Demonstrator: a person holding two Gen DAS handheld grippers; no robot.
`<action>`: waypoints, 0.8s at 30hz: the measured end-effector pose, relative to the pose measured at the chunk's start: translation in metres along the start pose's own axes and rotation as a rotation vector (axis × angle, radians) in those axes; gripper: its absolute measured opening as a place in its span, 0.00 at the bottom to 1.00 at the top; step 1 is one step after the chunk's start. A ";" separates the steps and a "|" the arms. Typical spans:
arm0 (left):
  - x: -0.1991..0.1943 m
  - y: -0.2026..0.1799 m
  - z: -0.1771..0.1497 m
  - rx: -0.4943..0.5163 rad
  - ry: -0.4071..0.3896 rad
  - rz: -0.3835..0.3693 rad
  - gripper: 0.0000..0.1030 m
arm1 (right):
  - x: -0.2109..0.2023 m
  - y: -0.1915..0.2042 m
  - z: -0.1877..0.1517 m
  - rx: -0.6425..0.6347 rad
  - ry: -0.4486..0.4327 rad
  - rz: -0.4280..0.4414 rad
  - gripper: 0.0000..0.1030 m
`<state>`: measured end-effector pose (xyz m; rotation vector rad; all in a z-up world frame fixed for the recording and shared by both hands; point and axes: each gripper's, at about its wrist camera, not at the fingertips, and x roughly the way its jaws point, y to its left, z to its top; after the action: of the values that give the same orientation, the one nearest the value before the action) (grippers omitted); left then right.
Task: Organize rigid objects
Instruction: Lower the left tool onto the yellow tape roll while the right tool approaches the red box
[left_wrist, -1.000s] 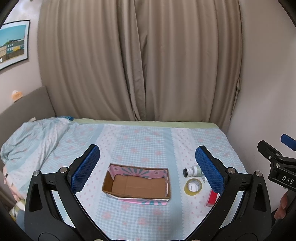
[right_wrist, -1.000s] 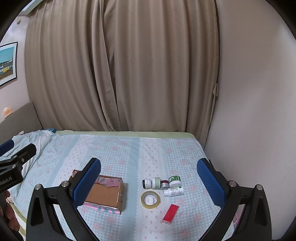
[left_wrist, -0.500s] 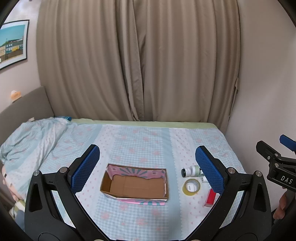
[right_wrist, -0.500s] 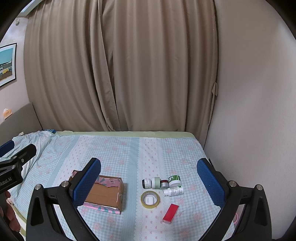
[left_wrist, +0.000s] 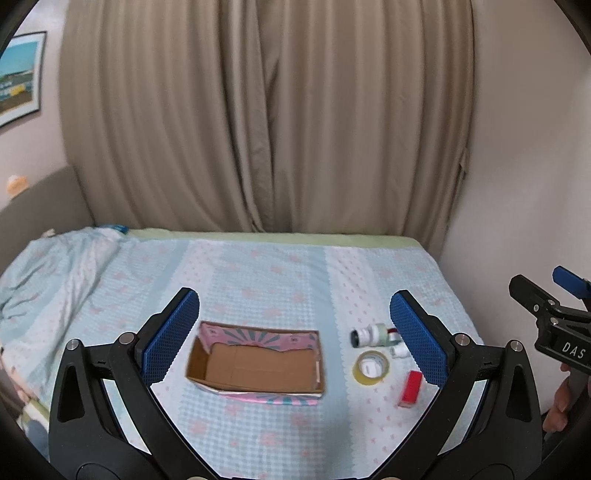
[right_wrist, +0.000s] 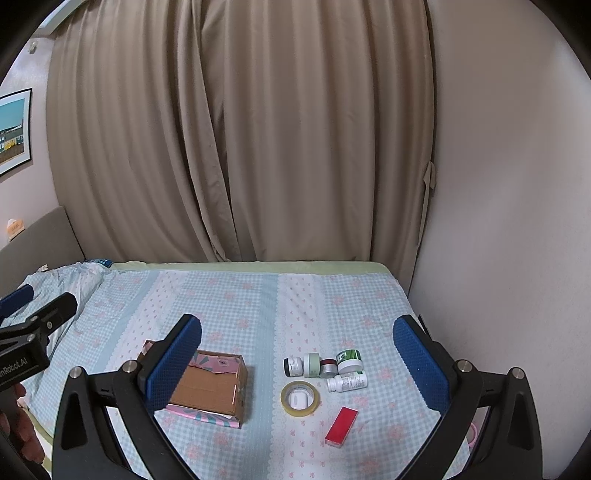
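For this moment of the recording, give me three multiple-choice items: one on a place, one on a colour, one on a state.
1. Where does the small white object lie?
A. inside the yellow ring of tape
B. in the open cardboard box with pink patterned sides
C. on the flat red rectangular block

2. What colour are the finger pads of the right hand-held gripper?
A. red
B. blue
C. white

3. How does the white pill bottle with a printed label rest on the checked blue bedsheet?
A. upright
B. on its side
C. held in the left hand-held gripper

Answers: 1 A, the tape ring encircles it in both views. 2 B, both pads show blue texture. 3 B, its cap points sideways, and both grippers are open and hold nothing.
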<state>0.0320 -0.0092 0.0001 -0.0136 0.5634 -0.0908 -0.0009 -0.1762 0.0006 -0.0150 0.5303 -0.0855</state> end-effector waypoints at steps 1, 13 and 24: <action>0.006 -0.004 0.001 0.004 0.009 -0.018 0.99 | 0.002 -0.003 0.001 0.008 0.009 -0.004 1.00; 0.153 -0.098 -0.060 0.073 0.297 -0.177 0.99 | 0.082 -0.081 -0.034 0.166 0.220 -0.117 1.00; 0.302 -0.168 -0.195 0.192 0.549 -0.251 0.99 | 0.219 -0.146 -0.130 0.325 0.497 -0.157 1.00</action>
<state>0.1686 -0.2013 -0.3193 0.1314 1.0985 -0.4010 0.1100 -0.3395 -0.2161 0.2892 1.0065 -0.3334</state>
